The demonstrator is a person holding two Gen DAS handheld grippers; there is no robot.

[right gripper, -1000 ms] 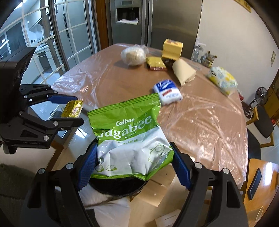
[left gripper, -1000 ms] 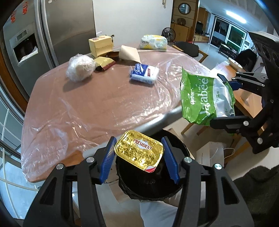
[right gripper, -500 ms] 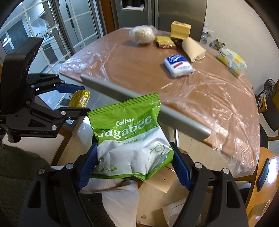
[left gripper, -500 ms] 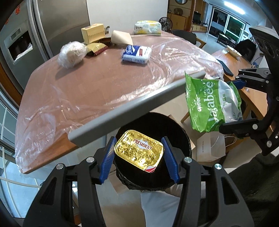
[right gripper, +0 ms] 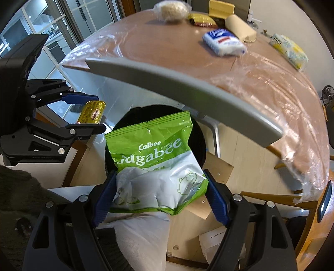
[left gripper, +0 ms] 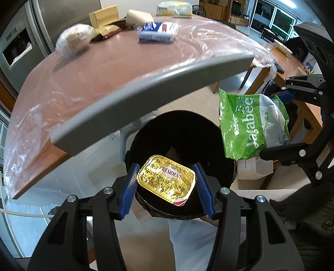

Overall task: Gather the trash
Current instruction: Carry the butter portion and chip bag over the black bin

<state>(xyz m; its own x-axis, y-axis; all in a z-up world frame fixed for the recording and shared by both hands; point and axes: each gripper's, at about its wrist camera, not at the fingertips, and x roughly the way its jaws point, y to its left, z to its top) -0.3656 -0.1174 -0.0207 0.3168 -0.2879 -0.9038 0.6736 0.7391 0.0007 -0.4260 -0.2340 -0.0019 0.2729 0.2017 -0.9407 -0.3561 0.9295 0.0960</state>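
My left gripper is shut on a gold foil butter packet, held flat over the mouth of a round black bin on the floor. My right gripper is shut on a green and white snack bag, which hangs over the same black bin. In the left wrist view the snack bag and the right gripper hang just right of the bin. In the right wrist view the left gripper with the butter packet sits left of the bin.
A grey chair back arches above the bin. Behind it a plastic-covered table carries a blue and white packet, a wrapped ball, a yellow box and more packets. Cardboard and a white bag lie by the bin.
Both grippers have sunk from table height to below the chair back, nearer the black bin. The butter packet and the snack bag stay gripped as before.
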